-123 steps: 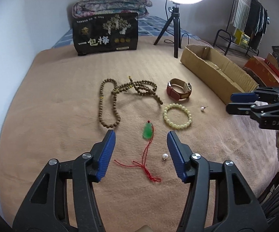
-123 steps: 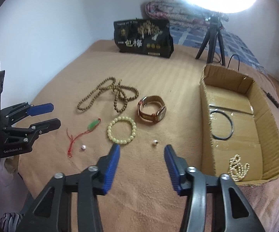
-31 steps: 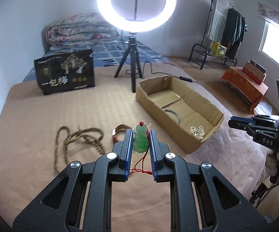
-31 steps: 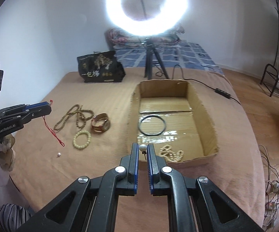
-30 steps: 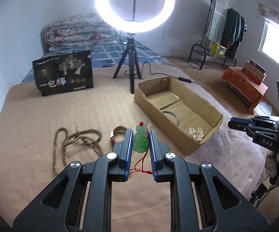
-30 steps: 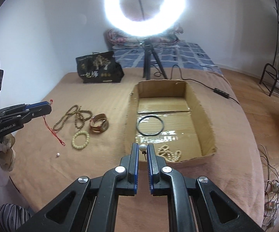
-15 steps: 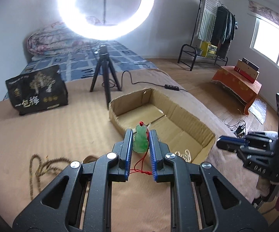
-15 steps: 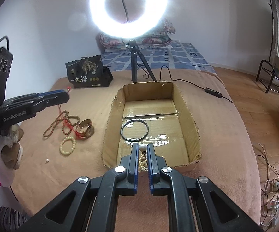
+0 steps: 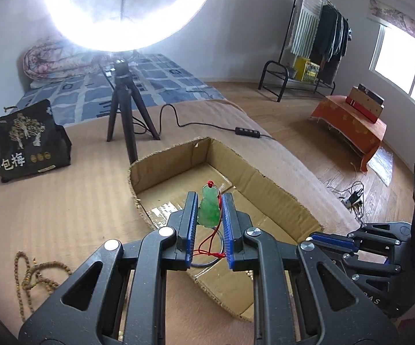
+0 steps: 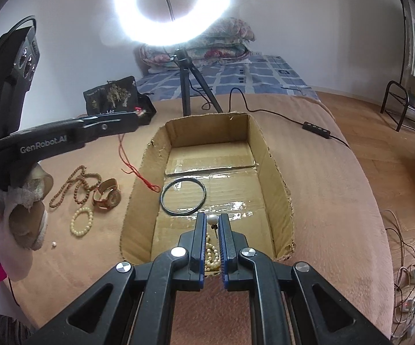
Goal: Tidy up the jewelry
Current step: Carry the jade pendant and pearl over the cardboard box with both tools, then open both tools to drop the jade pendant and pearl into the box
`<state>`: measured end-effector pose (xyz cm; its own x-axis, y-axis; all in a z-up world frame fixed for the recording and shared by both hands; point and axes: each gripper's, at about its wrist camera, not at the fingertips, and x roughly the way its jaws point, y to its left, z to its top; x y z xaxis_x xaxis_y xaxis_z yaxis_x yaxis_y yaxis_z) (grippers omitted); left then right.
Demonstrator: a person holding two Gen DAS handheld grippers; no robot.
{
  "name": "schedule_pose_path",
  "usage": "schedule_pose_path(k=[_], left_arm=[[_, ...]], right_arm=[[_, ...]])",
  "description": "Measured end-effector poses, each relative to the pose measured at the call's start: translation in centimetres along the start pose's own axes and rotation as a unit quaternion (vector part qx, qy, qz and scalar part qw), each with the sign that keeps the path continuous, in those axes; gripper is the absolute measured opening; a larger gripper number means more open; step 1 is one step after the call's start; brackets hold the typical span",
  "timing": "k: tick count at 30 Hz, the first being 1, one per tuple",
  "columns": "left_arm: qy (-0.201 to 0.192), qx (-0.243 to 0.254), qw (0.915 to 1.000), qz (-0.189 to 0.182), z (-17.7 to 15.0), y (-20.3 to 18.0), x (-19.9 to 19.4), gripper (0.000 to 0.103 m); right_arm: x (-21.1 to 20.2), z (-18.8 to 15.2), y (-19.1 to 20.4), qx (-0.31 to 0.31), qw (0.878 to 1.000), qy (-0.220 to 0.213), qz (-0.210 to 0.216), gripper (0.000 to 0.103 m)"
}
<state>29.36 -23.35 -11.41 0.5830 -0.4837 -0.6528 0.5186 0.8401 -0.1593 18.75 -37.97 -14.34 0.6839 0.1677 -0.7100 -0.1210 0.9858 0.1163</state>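
Note:
My left gripper (image 9: 209, 201) is shut on a green jade pendant (image 9: 209, 209), whose red cord (image 10: 134, 169) hangs down over the left wall of the cardboard box (image 9: 268, 184). Over the near end of the cardboard box (image 10: 276, 178) my right gripper (image 10: 212, 221) is shut on a pearl earring (image 10: 212, 219). Inside the box lie a black bangle (image 10: 183, 197) and a pearl strand (image 10: 211, 254). On the brown blanket left of the box rest a wooden bead necklace (image 10: 75, 182), a brown watch (image 10: 106, 194), a pale bead bracelet (image 10: 82, 220) and a loose pearl (image 10: 53, 243).
A ring light on a tripod (image 10: 186, 86) stands just behind the box, its cable and switch (image 10: 316, 130) trailing right. A black printed bag (image 9: 23, 141) sits at the back left. The bed edge drops to a wooden floor (image 9: 317, 132) on the right.
Both grippers have moved towards the box with their loads; the left travelled right from the bead necklace until it hangs over the box, and the right came in over the box's near end.

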Motion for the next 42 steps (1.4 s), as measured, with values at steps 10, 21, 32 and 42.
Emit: schedule_pose_path(k=[10, 21, 32, 42], left_arm=[[0.02, -0.002, 0.9997, 0.012, -0.4, -0.3, 2.7, 0.015], [0.023, -0.003, 0.9997, 0.012, -0.4, -0.1, 2.9, 0.015], [0.027, -0.005, 0.9995, 0.018, -0.3, -0.1, 2.3, 0.037], [0.01, -0.01, 0.9996, 0.026, -0.5, 0.5, 0.4, 0.05]], right_arm=[[1.6, 0.4, -0.8, 0.006, 1.0, 0.008, -0.001, 0.006], [2.0, 0.5, -1.1, 0.013, 1.0, 0.009, -0.003, 0.006], [1.5, 0.4, -0.7, 0.011, 1.0, 0.006, -0.014, 0.03], [0.5, 0.2, 0.5, -0.002, 0.999, -0.005, -0.032, 0.077]])
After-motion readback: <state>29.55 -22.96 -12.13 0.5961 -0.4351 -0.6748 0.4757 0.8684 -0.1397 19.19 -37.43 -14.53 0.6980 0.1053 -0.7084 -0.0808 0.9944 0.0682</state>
